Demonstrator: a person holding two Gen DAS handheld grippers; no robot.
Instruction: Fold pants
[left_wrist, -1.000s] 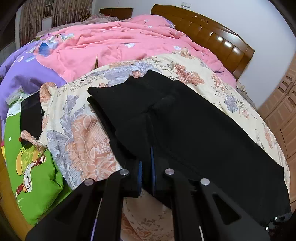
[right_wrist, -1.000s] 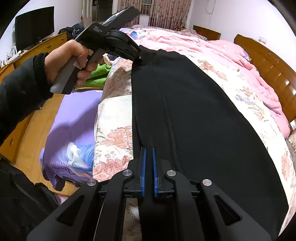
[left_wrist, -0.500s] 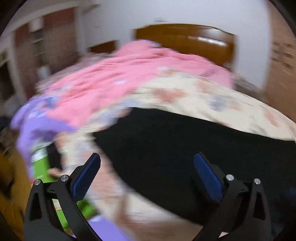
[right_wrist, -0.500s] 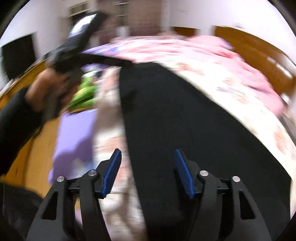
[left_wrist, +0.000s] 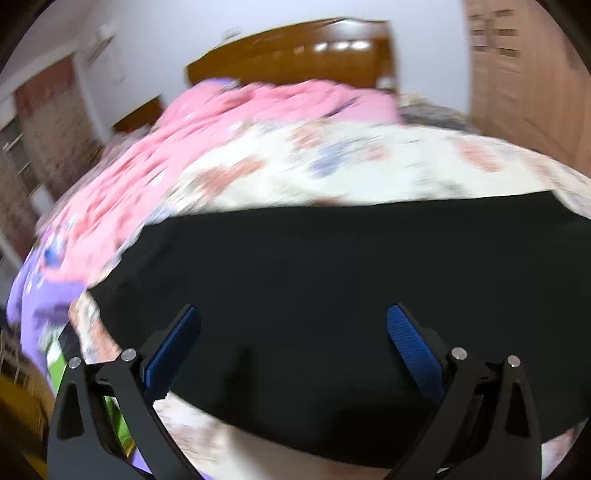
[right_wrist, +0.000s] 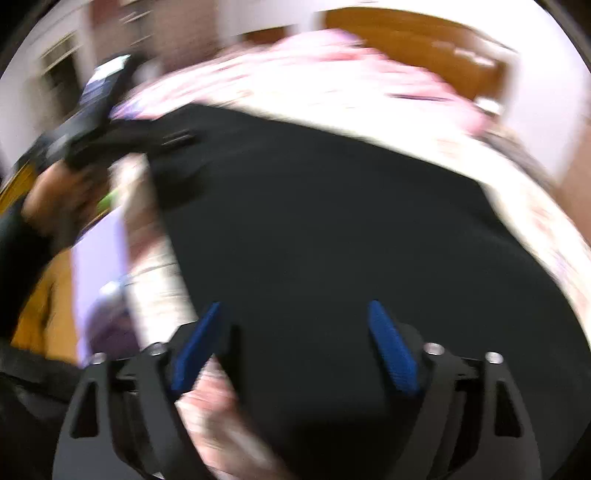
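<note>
The black pants lie flat on the floral quilt, folded lengthwise into one long strip. My left gripper is open wide and empty, just above the near edge of the pants. In the right wrist view the pants fill the middle. My right gripper is open and empty above their near end. The left gripper and the hand holding it show blurred at the far left end of the pants. Both views are motion-blurred.
A floral quilt covers the bed, with a pink blanket behind it and a purple sheet at the left. A wooden headboard stands at the back. A wooden wardrobe is at the right.
Both grippers were shut on the pants' edge one second ago. They have let go, opened wide and swung to face across the bed.
</note>
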